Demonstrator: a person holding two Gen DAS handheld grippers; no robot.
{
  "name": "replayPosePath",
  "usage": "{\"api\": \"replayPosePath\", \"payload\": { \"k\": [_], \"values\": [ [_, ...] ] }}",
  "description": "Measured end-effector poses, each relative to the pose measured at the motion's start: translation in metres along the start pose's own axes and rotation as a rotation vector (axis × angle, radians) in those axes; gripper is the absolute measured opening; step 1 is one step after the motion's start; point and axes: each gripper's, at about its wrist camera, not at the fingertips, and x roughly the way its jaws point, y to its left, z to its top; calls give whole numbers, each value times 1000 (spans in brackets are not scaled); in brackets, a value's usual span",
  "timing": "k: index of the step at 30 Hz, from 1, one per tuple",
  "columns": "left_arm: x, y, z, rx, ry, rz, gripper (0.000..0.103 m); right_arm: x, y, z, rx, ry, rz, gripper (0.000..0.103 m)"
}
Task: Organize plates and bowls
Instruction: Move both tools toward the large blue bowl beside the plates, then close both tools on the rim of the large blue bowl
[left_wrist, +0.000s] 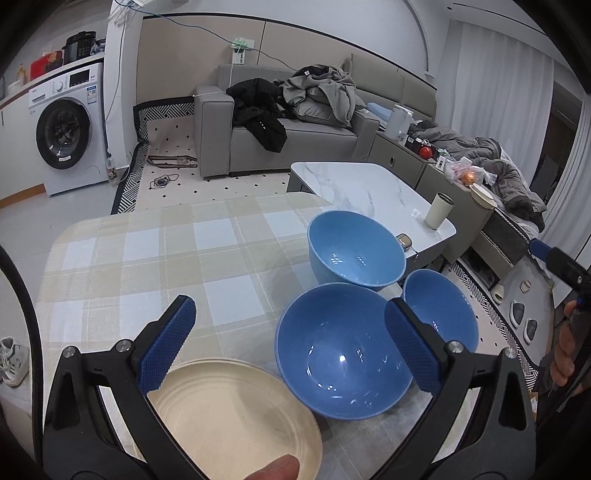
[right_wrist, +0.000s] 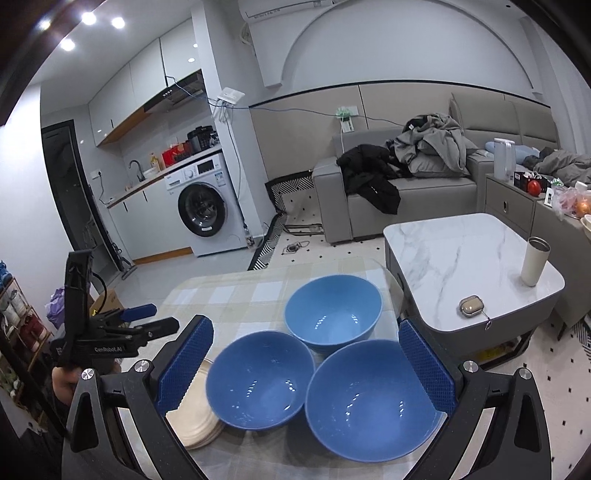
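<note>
Bowls — three blue ones (right_wrist: 259, 380) (right_wrist: 369, 398) (right_wrist: 333, 314) — cluster in the lower centre of the right wrist view, on a checked tablecloth (left_wrist: 147, 266); cream plates (right_wrist: 195, 421), apparently several stacked, lie lower left. Glossy and likely slippery and breakable, they are best pinched at the rim. Left gripper (left_wrist: 288, 345) and right gripper (right_wrist: 306, 363) both gape wide, holding nothing.

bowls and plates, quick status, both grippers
Left gripper open, empty, over the table. Right gripper open, empty. Three blue bowls unstacked beside the cream plate stack. Nothing in the way.
</note>
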Motion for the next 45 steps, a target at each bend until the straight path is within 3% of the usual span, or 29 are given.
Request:
{"api": "replayPosePath", "payload": {
  "k": [9, 22, 27, 31, 37, 40, 45],
  "values": [
    [51, -5, 28, 8, 35, 24, 102, 52, -25, 4, 30, 45, -68, 102],
    [133, -12, 46, 14, 111, 27, 102, 136, -59, -4, 65, 140, -66, 101],
    [163, -10, 48, -2, 151, 21, 102, 156, -68, -9, 65, 174, -75, 96],
    [182, -7, 50, -16, 171, 15, 101, 173, -75, -13, 60, 213, -80, 83],
    [213, -8, 53, -9, 217, 3, 83, 202, -84, -16, 47, 277, -90, 71],
    [225, -10, 53, -6, 231, -11, 79, 214, -86, -18, 45, 302, -94, 71],
    [245, -17, 52, 18, 260, -14, 67, 235, -90, -24, 36, 350, -103, 57]
  ]
}}
